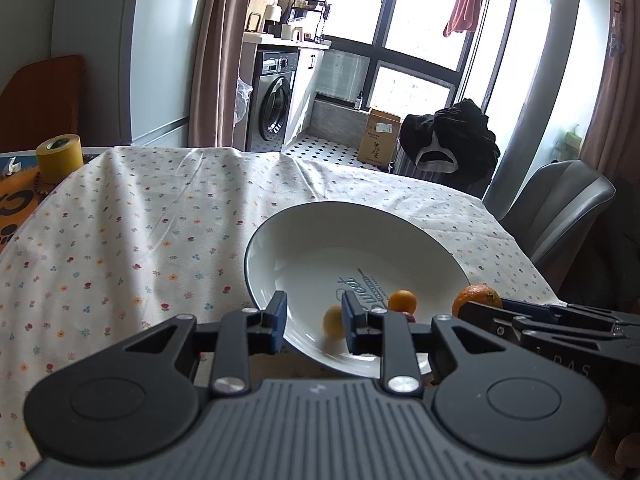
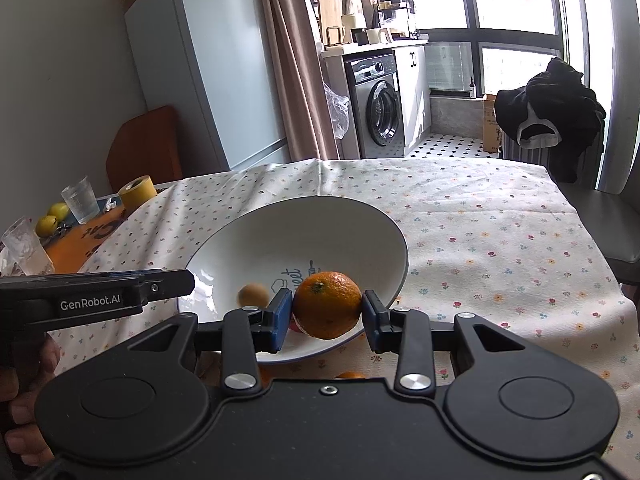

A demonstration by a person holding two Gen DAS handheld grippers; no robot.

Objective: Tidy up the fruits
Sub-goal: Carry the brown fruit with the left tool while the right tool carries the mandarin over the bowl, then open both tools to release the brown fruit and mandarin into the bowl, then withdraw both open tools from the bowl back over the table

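Fruit-sorting stood partway done. The right tongs (image 2: pixel 327 312) were clamped on an orange (image 2: pixel 327 305), both blue pads pressed against its sides, and held it just above the near rim of a white bowl (image 2: pixel 352 216) on the cloth-covered worktop (image 2: pixel 500 240). The left tongs (image 1: pixel 314 322) stood apart and empty over the same near rim, and a small pale yellow fruit (image 1: pixel 334 322), blurred as if in motion, showed between their fingers inside the bowl. A small orange fruit (image 1: pixel 402 301) lay deeper in the bowl, beside something reddish that was too hidden to name. In the right wrist view, 2 slivers of orange showed on the cloth just below the bowl's near edge, probably more fruit waiting.

The step in hand appeared to be setting the orange into the bowl. To do it well, the right tongs would likely need to carry the orange further past the rim and lower it close to the sloping wall before parting, since a round fruit dropped from height could bounce or roll out. Releasing it away from the 2 small fruits would spare them a knock. The left tongs sat close on the left, so they should draw back first to keep the 2 tools from colliding over the bowl.
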